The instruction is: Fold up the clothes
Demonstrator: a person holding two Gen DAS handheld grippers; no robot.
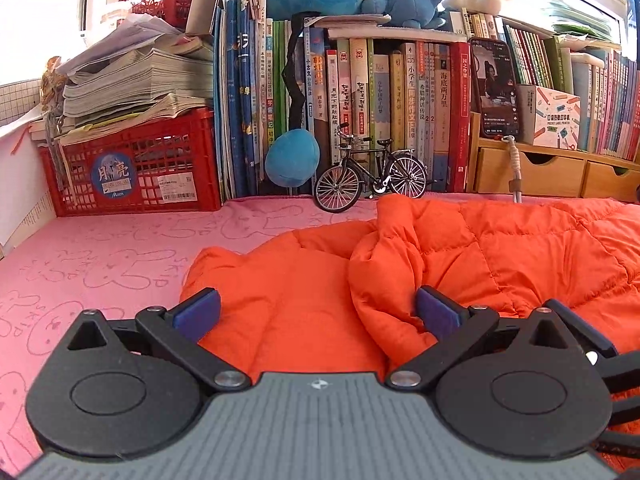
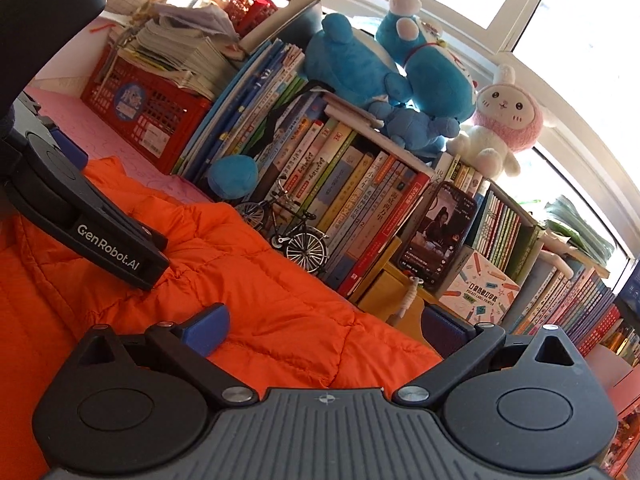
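jacket (image 1: 400, 264): orange, bunched on pink mat (image 1: 100, 264)
left gripper (image 1: 318, 314): released, straddling a fold
right gripper (image 2: 326, 326): released, probably just above the jacket
risk: slippery padding slides; toy bicycle (image 1: 370, 178) at back edge gets knocked

Model bicycle (image 1: 370, 176) before shelved books (image 1: 404, 116) (plush toys (image 2: 384, 76) above).

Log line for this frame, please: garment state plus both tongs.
orange quilted jacket rumpled on pink sheet | left tongs open over jacket | right tongs open over jacket | nothing gripped
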